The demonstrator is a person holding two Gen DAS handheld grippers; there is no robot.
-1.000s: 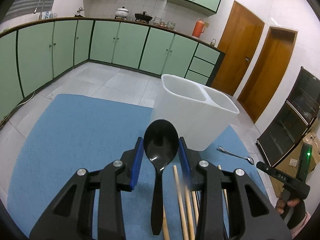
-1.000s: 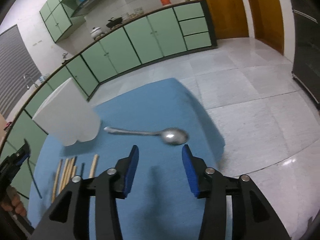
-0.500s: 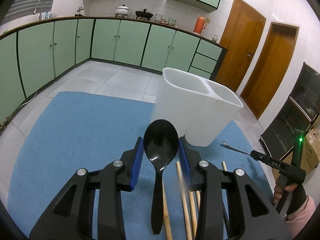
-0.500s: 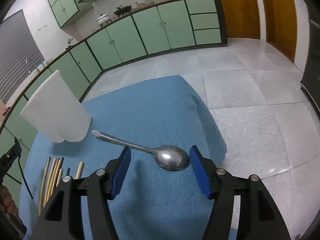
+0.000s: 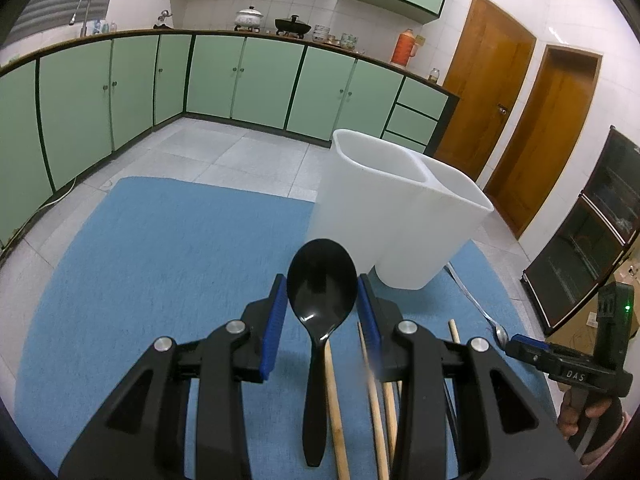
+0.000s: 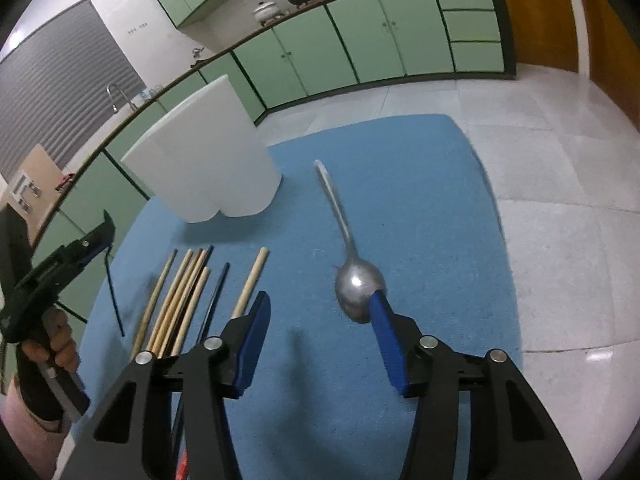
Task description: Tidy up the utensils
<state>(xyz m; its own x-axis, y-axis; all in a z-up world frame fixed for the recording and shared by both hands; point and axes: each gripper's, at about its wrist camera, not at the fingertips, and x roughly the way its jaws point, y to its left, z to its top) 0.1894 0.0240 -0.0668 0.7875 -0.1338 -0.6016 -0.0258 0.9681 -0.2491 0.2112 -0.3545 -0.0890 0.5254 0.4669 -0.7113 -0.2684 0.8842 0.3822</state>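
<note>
Utensils: nearest, a black spoon (image 5: pixel 322 304) sits clamped at its bowl between the narrow-set pads of the left gripper (image 5: pixel 322 300), handle trailing back under the tool; probably light, stiff plastic, glossy and apt to slip, so the bowl's broad edges suit the grip. Below it a bundle of chopsticks (image 6: pixel 180 296) lies on the blue mat (image 5: pixel 160 260) near its front edge: thin, rigid wooden rods, matte, likely to roll. The right gripper (image 6: pixel 320 320) stands half open with nothing held; its jaws have just been closing, one pad over the bowl edge of the steel spoon (image 6: pixel 358 290), which lies flat toward the mat's right edge, handle pointing away. Polished metal, stiff, slippery; the narrow neck looks the surest hold. Farthest, a white two-compartment holder (image 5: pixel 400 208) stands upright near the mat's far edge, smooth-walled.
</note>
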